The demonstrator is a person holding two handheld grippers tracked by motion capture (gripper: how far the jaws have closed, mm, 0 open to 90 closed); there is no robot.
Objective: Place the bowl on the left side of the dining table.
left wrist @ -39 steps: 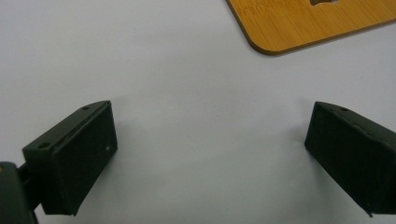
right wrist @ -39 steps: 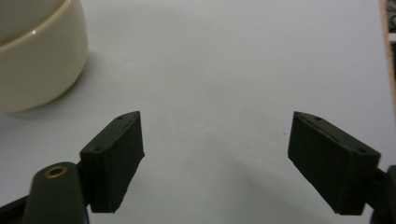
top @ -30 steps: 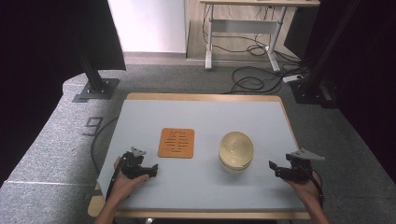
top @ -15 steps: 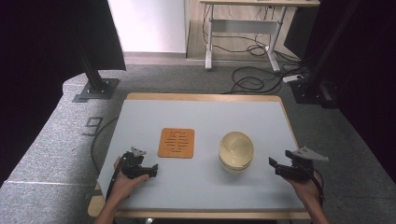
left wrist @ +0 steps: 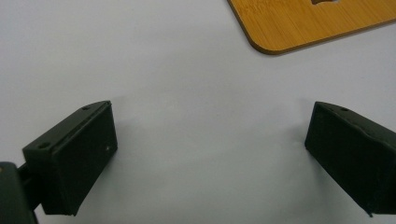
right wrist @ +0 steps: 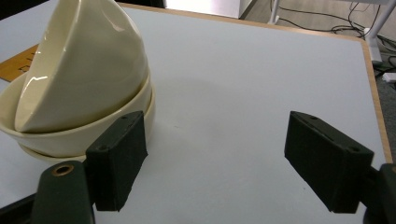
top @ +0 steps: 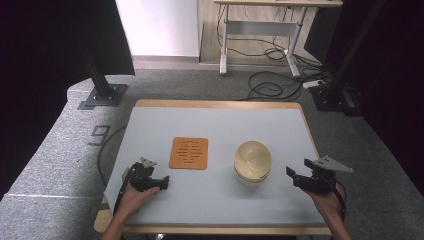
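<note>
A stack of cream bowls [top: 253, 161] stands right of the table's middle; the top bowl [right wrist: 79, 70] lies tilted inside the lower ones. An orange wooden trivet [top: 188, 153] with cut slots lies flat to the left of the stack. My left gripper [top: 162, 183] rests near the front left, open, its jaws wide apart over bare table [left wrist: 212, 109], and a corner of the trivet [left wrist: 317, 23] lies just ahead of it. My right gripper [top: 292, 176] hovers at the front right, open and holding nothing [right wrist: 215, 123], with the bowls close beside its left jaw.
The grey-blue table top [top: 220, 125] has a wooden rim. Beyond it are a carpeted floor, black stand bases [top: 102, 95], loose cables [top: 270, 85] and a desk frame [top: 260, 30]. A hand holds each gripper from the near edge.
</note>
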